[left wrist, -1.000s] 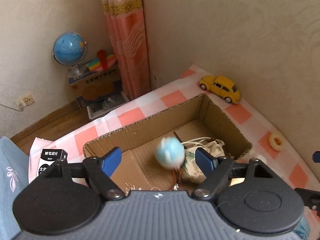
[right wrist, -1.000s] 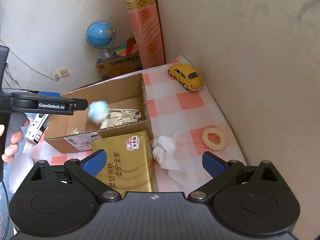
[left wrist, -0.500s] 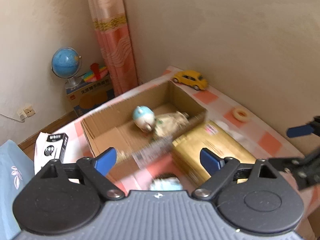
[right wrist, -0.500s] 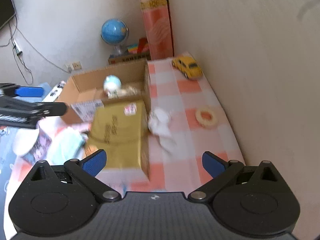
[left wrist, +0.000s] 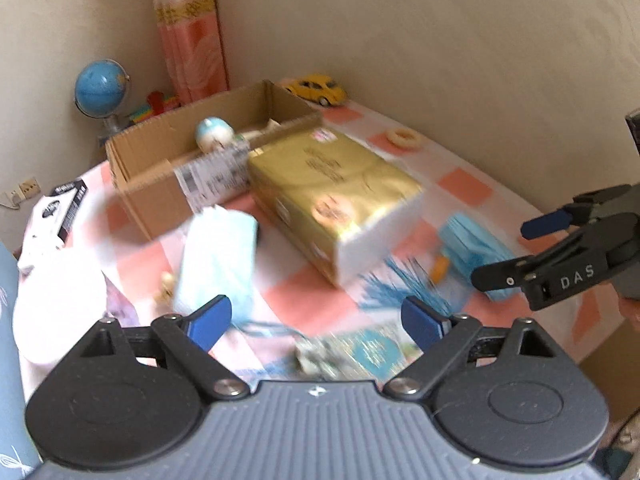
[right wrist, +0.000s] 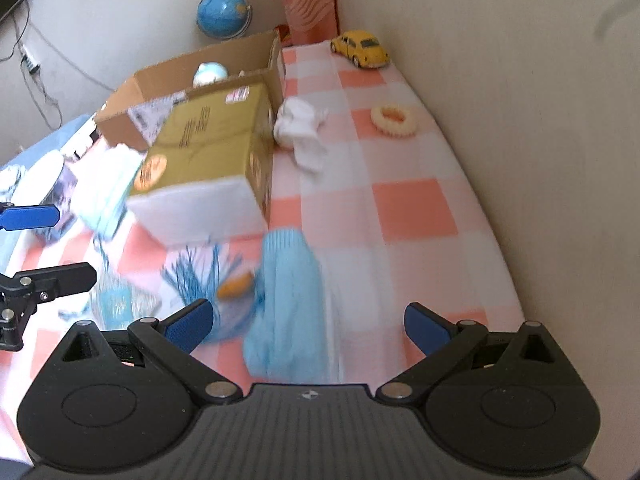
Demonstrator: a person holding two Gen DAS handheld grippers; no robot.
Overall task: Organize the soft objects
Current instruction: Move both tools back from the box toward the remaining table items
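An open cardboard box (left wrist: 152,184) (right wrist: 160,80) stands at the far side of the checked table, with a small blue-and-white plush (left wrist: 214,133) (right wrist: 210,73) inside. My left gripper (left wrist: 316,320) is open and empty, above a pale blue soft pack (left wrist: 220,252) and a printed packet (left wrist: 360,352). My right gripper (right wrist: 306,322) is open and empty, just above a light blue knitted cloth (right wrist: 286,292) (left wrist: 472,248). A white sock bundle (right wrist: 300,128) lies beside the gold tissue pack (right wrist: 208,136) (left wrist: 332,188). Both views are blurred.
A yellow toy car (right wrist: 360,47) and a foam ring (right wrist: 392,119) sit near the wall on the right. A blue tassel (right wrist: 200,272) and an orange piece (right wrist: 234,288) lie by the cloth. A globe (left wrist: 102,88) stands behind the box. A black-and-white carton (left wrist: 66,208) is at left.
The blue-and-white plush dropped from between my left fingers into the box. Both grippers have pulled back from the box toward the table's near side, over the cloths.
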